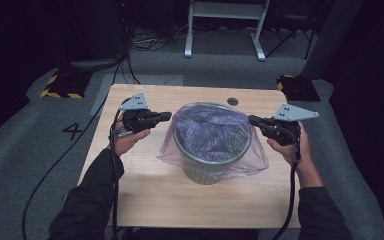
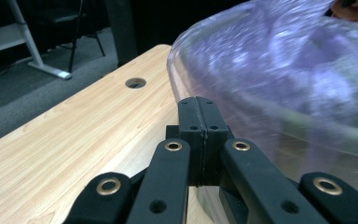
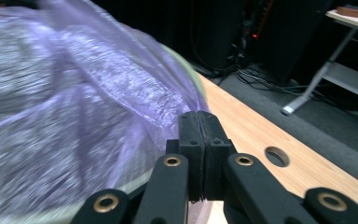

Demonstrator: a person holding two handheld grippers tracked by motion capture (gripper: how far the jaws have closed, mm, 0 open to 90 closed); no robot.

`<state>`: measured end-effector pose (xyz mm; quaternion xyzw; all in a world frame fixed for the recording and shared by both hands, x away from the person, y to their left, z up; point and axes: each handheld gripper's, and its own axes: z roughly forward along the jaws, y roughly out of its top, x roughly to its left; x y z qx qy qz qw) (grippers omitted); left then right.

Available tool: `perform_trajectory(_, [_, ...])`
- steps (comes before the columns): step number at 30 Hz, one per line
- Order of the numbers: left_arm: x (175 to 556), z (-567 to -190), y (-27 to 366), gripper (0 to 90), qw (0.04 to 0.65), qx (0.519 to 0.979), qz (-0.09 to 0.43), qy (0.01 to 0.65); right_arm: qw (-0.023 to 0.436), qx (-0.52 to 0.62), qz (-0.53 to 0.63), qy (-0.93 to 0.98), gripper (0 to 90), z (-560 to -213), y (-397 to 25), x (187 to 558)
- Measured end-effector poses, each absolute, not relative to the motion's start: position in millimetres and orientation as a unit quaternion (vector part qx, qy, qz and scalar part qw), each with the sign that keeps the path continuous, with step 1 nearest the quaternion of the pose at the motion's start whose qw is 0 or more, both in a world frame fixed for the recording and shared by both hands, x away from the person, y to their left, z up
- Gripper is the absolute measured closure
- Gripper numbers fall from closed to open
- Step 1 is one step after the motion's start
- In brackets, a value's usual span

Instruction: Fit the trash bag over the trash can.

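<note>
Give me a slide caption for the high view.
Two hand-held grippers, left and right, flank a bin lined with a purple plastic bag on a wooden table.

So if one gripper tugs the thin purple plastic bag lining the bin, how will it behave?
The thin translucent purple plastic bag looks floppy: it is wrinkled and drapes loosely over the rim of the round grey-green bin. It probably weighs next to nothing and would stretch or slide off rather than drag the bin. Its glossy film may slip between shut jaws.
</note>
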<state>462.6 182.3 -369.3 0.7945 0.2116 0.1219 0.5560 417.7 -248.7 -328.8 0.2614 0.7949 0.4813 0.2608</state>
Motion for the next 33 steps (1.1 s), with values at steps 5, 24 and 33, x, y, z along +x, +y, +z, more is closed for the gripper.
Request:
perform_trajectory(5, [465,-370,179,90.0,0.542,0.800,0.140,0.216,0.269,0.284,0.486,0.782,90.0,-329,-249,431])
perform_trajectory(24, [470,-372,182,69.2,0.550,0.786,0.150,0.241,0.245,0.340,0.467,0.778,90.0,-353,-235,478])
perform_trajectory(33, [453,-346,196,26.6,0.609,0.743,0.144,0.239,0.251,0.333,0.479,0.772,90.0,-345,-233,474])
